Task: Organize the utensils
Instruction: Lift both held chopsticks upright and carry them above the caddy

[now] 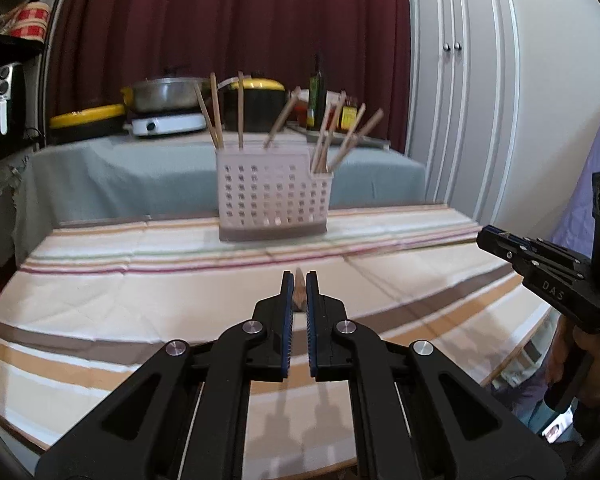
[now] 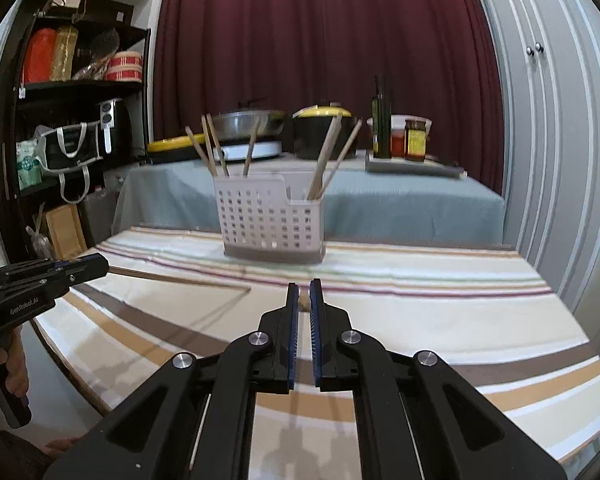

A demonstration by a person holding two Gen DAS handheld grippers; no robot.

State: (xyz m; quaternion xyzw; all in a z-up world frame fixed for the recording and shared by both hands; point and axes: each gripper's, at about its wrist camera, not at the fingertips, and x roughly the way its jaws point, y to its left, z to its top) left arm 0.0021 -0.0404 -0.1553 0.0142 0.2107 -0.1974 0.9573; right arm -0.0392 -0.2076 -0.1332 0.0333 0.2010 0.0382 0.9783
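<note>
In the left wrist view, a chopstick [image 1: 299, 285] is seen end-on, pinched between the nearly closed fingers of the left gripper [image 1: 299, 280]; the holder [image 1: 272, 194] stands at frame centre on the striped worktop [image 1: 140, 292]. A thin stick so held could pivot and miss the compartment.

In the right wrist view, the right gripper [image 2: 304, 289] is likewise clamped on a chopstick [image 2: 304, 300]. A maroon curtain [image 2: 320, 40] hangs behind.

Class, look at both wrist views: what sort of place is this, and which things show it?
Probably a home kitchen or dining corner: a steel pot on a small cooker, an oil bottle, and a chopstick caddy on a striped tablecloth.
</note>
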